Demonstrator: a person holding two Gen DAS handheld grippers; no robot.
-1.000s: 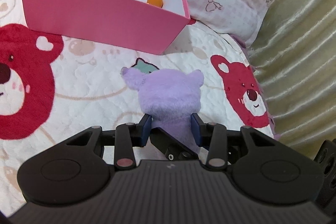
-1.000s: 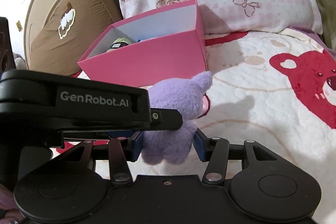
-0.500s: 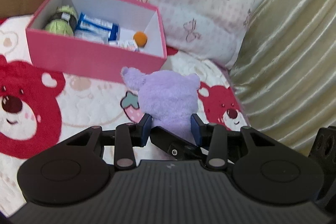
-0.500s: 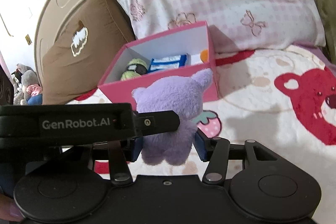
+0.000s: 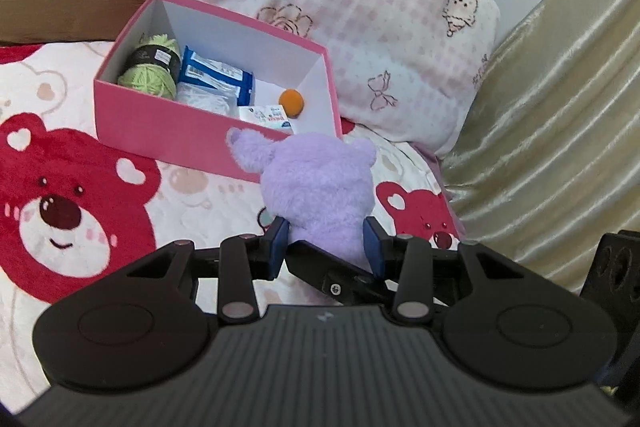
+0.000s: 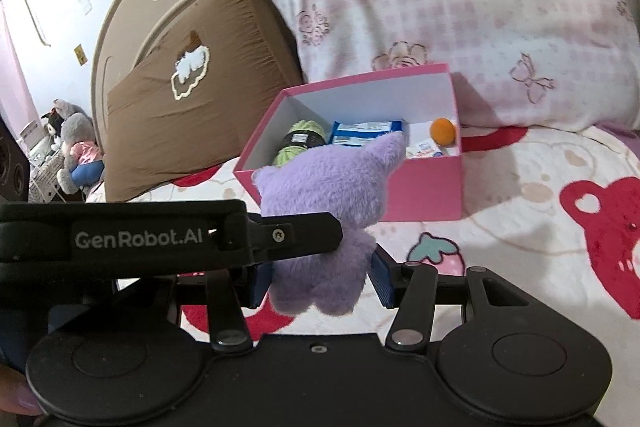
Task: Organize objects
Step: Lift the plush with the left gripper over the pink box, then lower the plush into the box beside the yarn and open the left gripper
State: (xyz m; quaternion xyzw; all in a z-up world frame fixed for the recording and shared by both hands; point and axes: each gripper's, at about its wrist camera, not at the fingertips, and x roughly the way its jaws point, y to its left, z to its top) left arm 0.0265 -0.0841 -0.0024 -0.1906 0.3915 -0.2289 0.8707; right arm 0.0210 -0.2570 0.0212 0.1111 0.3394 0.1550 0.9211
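A purple plush toy (image 5: 320,187) is held in the air in front of an open pink box (image 5: 168,131). My left gripper (image 5: 326,247) is shut on its lower body. My right gripper (image 6: 320,279) is shut on the same toy (image 6: 328,195) from the other side, and one of its fingers crosses under the toy in the left wrist view. The box (image 6: 424,187) holds green yarn (image 5: 154,67), a blue packet (image 5: 216,75), a small card and an orange ball (image 5: 291,103).
The box sits on a bed cover with red bear prints (image 5: 68,211). A pink checked pillow (image 5: 360,7) and a brown pillow (image 6: 192,115) lie behind it. A gold curtain (image 5: 560,107) hangs at the right. Plush toys (image 6: 72,147) sit far left beyond the bed.
Both grippers have lifted the purple toy off the bed cover and higher. The box now sits lower in view, its inside showing.
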